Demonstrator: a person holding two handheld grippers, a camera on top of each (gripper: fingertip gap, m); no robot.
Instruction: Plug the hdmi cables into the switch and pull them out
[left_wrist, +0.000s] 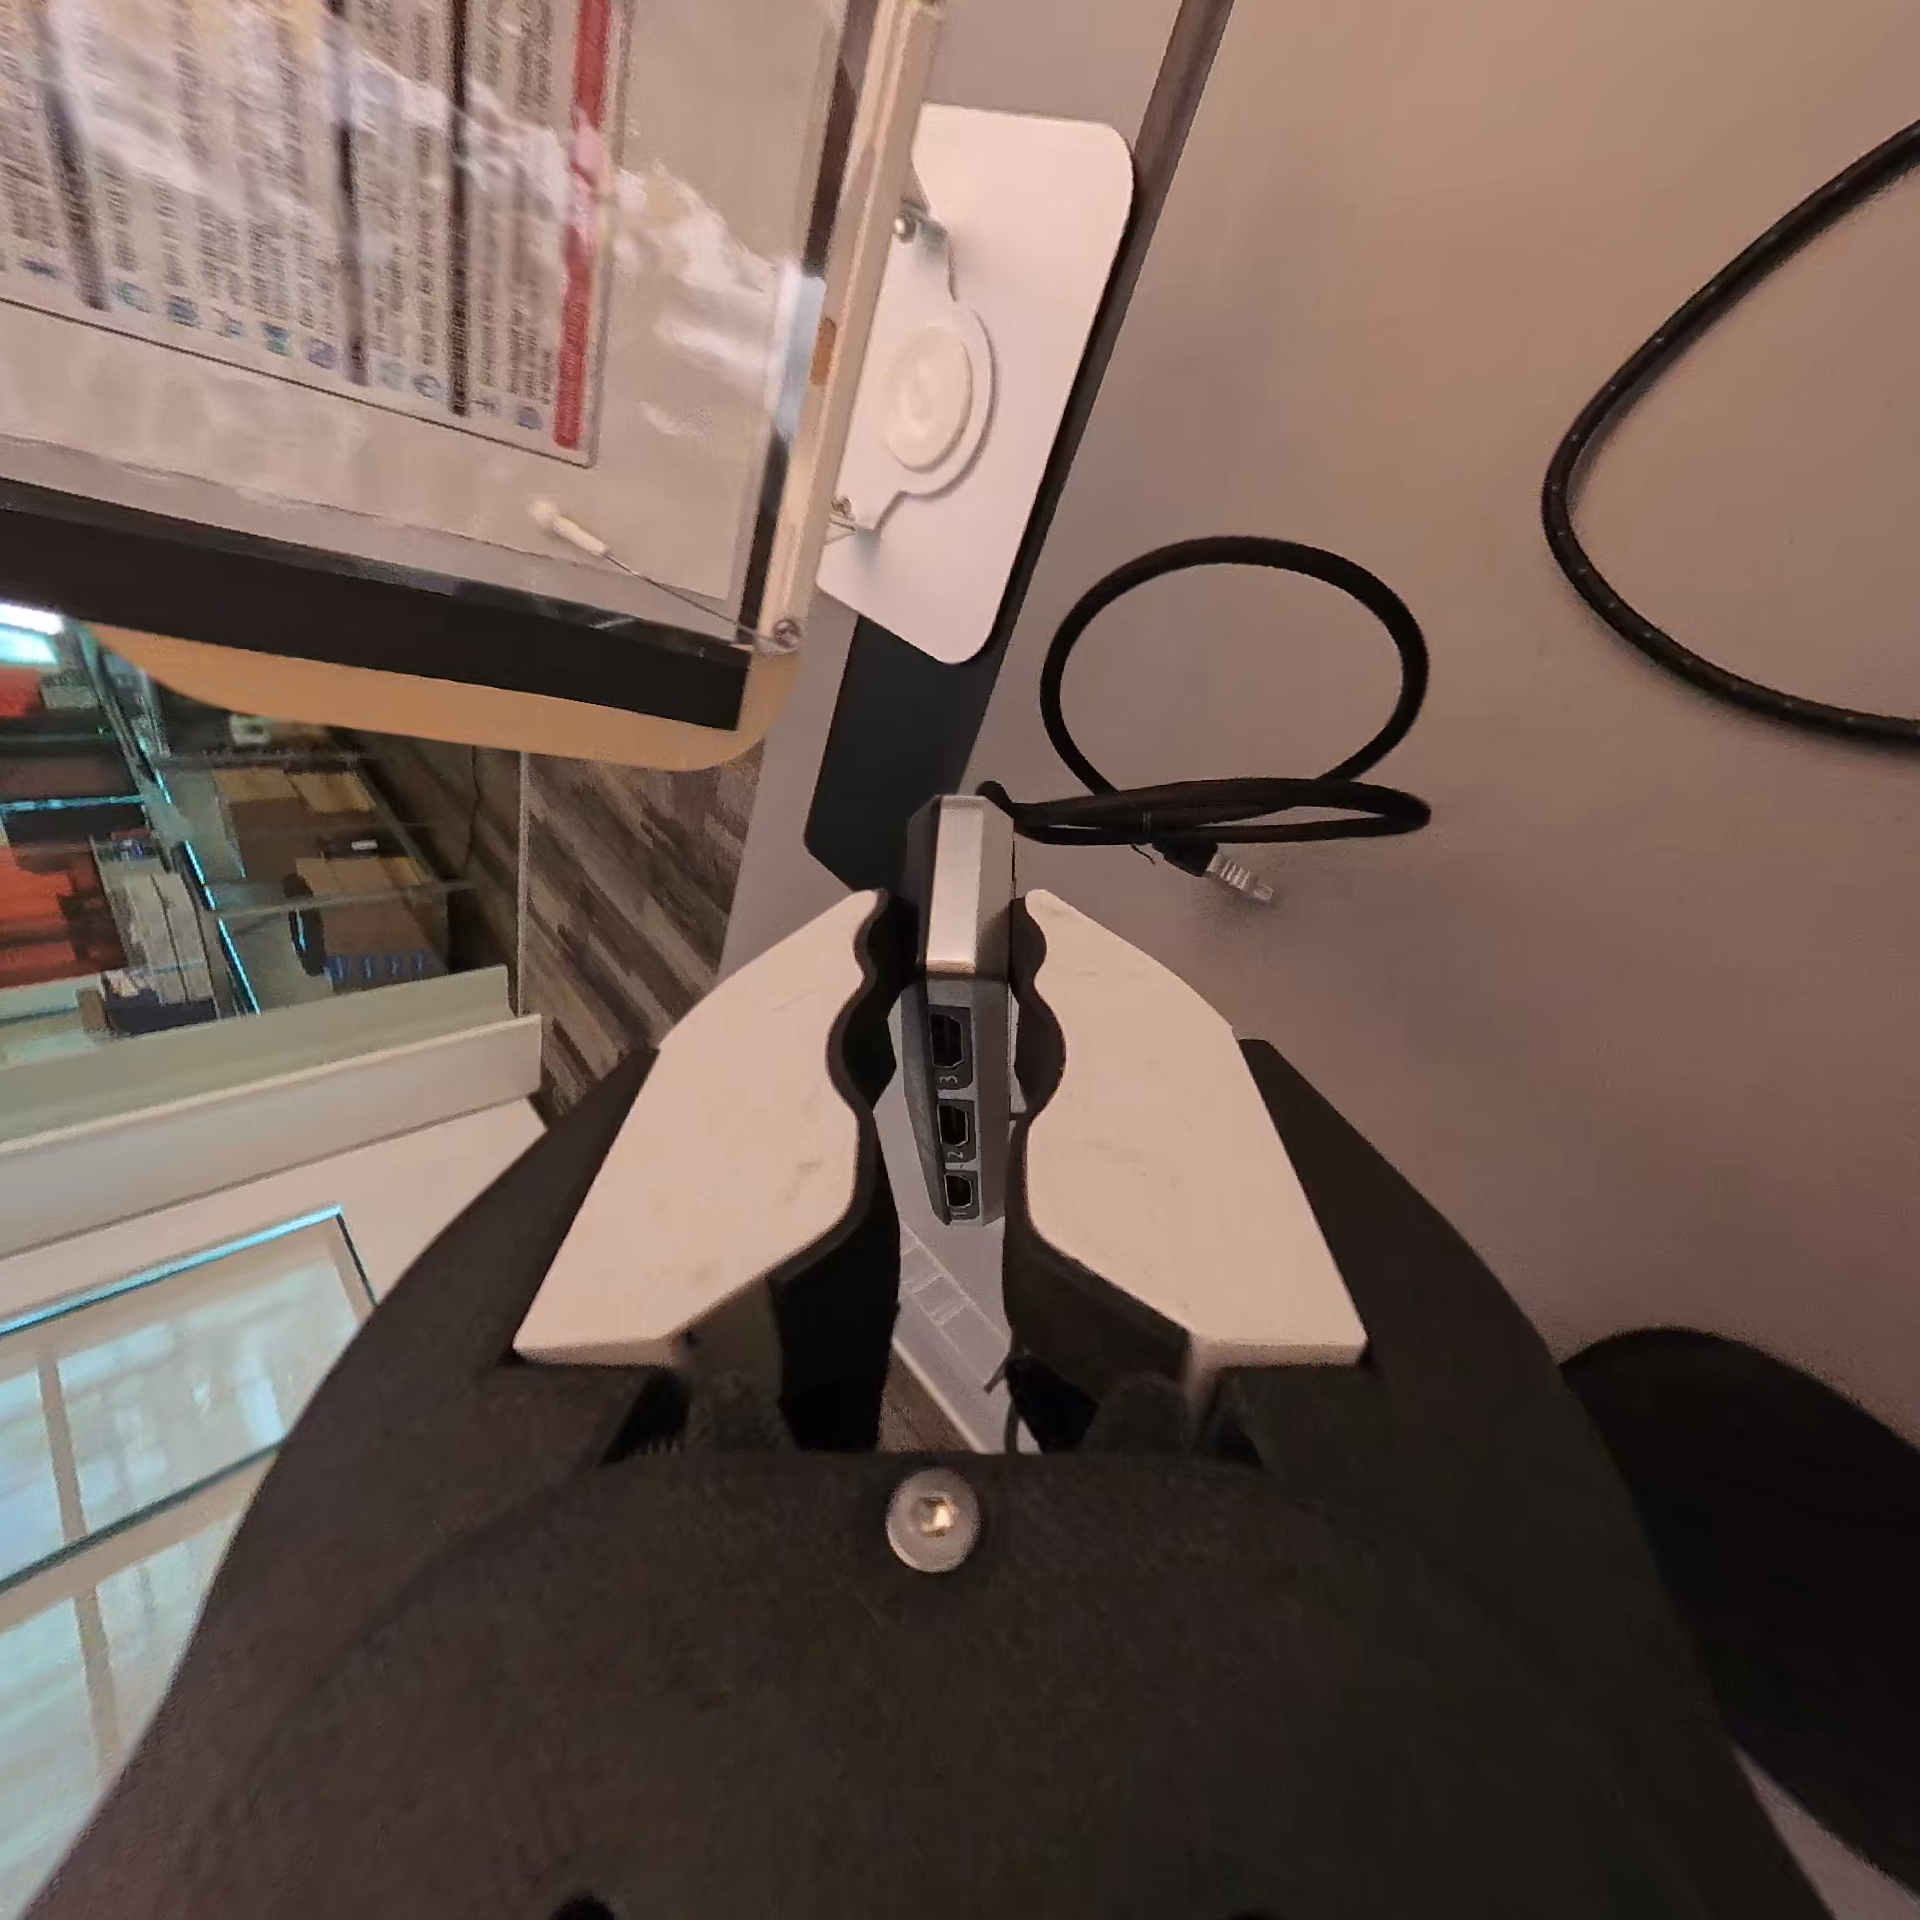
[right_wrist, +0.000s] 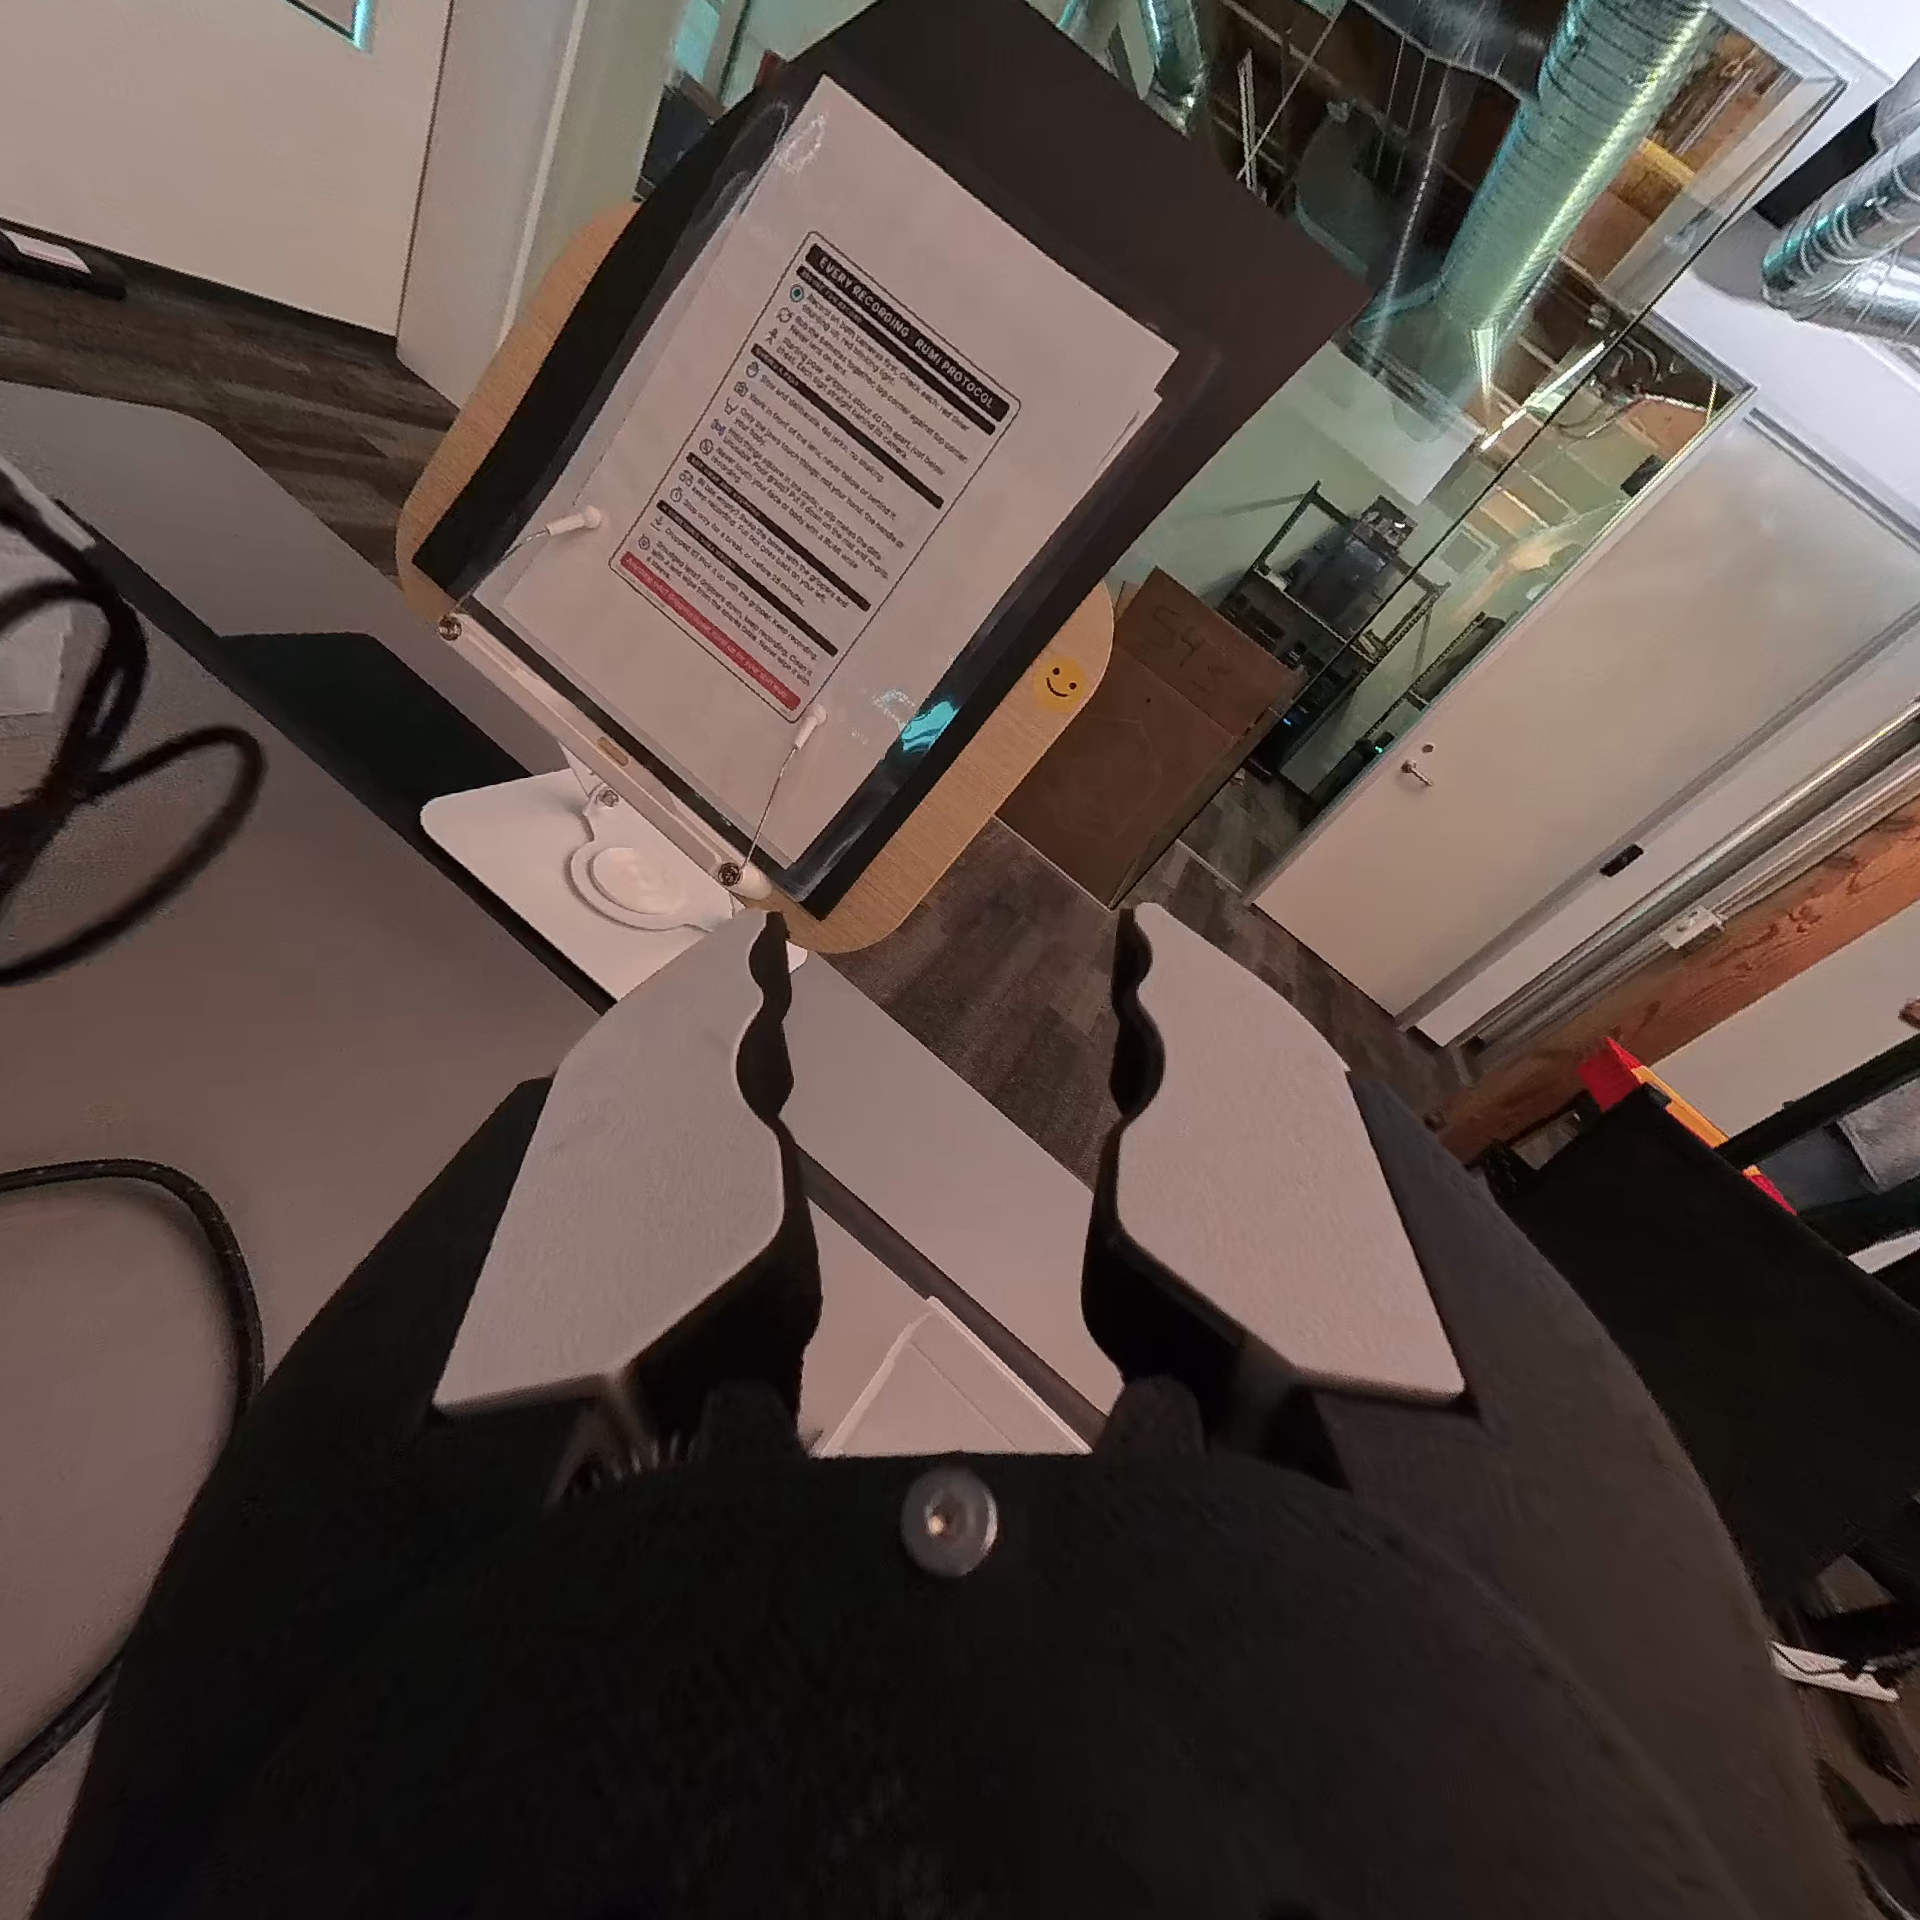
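Note:
My left gripper (left_wrist: 954, 914) is shut on the grey HDMI switch (left_wrist: 961, 997), held on edge with its three empty ports facing the camera. A short black braided cable (left_wrist: 1226, 717) runs from the switch's far end, loops on the grey table (left_wrist: 1455, 416) and ends in a clear plug (left_wrist: 1236, 878). Another black cable (left_wrist: 1662, 436) curves across the table at the upper right. My right gripper (right_wrist: 945, 935) is open and empty, over the table's edge. Black cables (right_wrist: 125, 748) lie at the left of the right wrist view.
A clear sign holder with a printed sheet (right_wrist: 821, 488) stands on a white base (right_wrist: 582, 862) at the table's edge; it also shows in the left wrist view (left_wrist: 312, 229). Beyond the table are floor, glass walls and a door (right_wrist: 1558, 748). A dark round object (left_wrist: 1766, 1538) is at the lower right.

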